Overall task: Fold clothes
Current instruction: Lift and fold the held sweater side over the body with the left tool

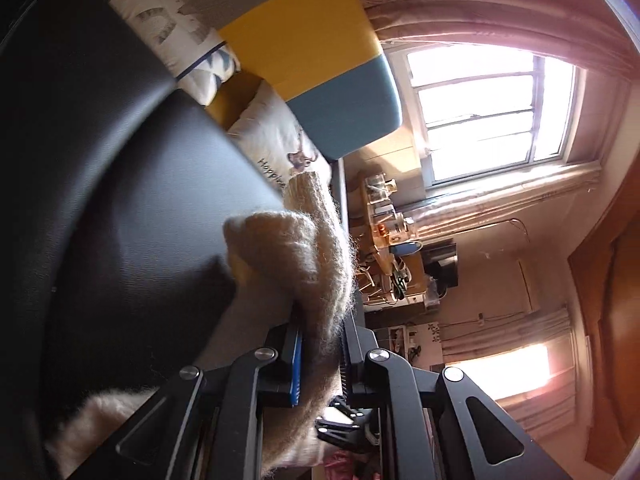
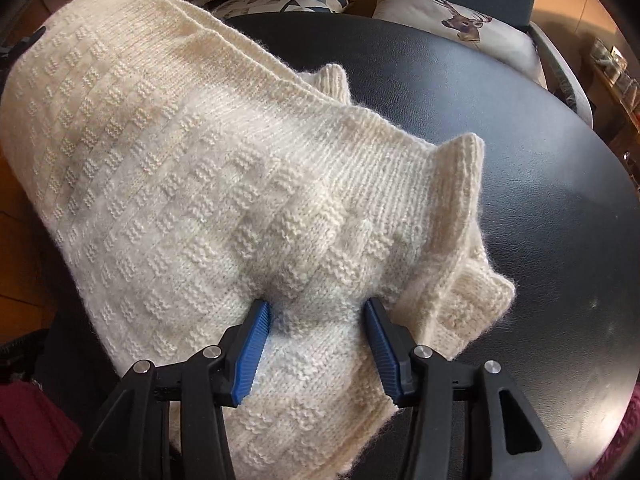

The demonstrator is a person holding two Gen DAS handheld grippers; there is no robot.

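The left gripper (image 1: 320,360) is clenched on a fuzzy edge of the cream sweater (image 2: 208,168), while the right gripper (image 2: 318,344) stands released around a thick bunch of it. The sweater lies half folded on the black surface (image 2: 540,200). I think the right gripper should close firmly on all layers, then both should move together to keep edges aligned.

The sweater (image 2: 208,184) lay on the table (image 2: 540,200), spread toward its left side. Two cushions (image 2: 460,16) sat behind the table, a window (image 1: 488,116) beyond them.
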